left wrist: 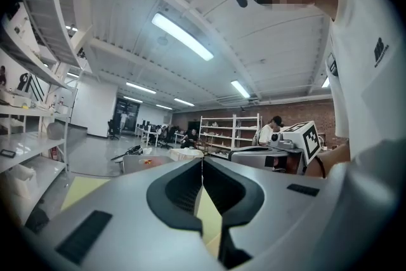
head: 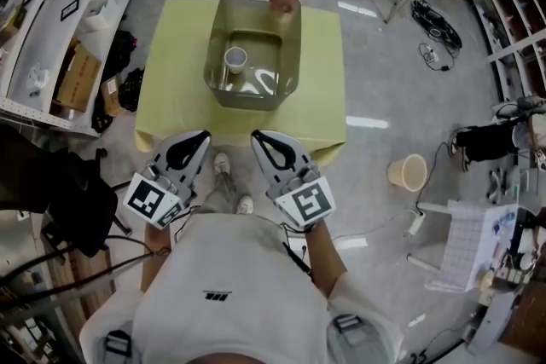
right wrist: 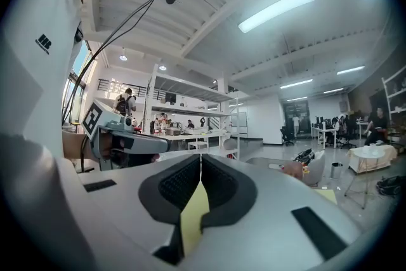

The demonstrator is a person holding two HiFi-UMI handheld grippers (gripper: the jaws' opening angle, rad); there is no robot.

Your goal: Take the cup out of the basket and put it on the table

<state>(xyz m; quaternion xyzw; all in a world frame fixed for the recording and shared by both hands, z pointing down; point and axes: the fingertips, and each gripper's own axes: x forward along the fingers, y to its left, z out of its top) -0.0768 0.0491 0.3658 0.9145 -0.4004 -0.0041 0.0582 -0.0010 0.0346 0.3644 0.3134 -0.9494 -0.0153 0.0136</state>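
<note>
Head view: the translucent basket (head: 213, 72) stands on a yellow bench (head: 175, 98). The cup (head: 235, 59) sits upright inside the basket, toward its left wall. A pink pot (head: 283, 2) is at the basket's far right corner. The left gripper (head: 203, 135) and right gripper (head: 255, 135) hang side by side on the near side of the basket, well short of it, with nothing between them and it. A beige bucket (head: 408, 172) stands on the floor, well to the basket's right.

Left gripper view: the jaws are pressed together, empty, and the basket (left wrist: 143, 163) lies ahead.

Right gripper view: the jaws meet, holding nothing, with the basket (right wrist: 311, 171) ahead to the right
</note>
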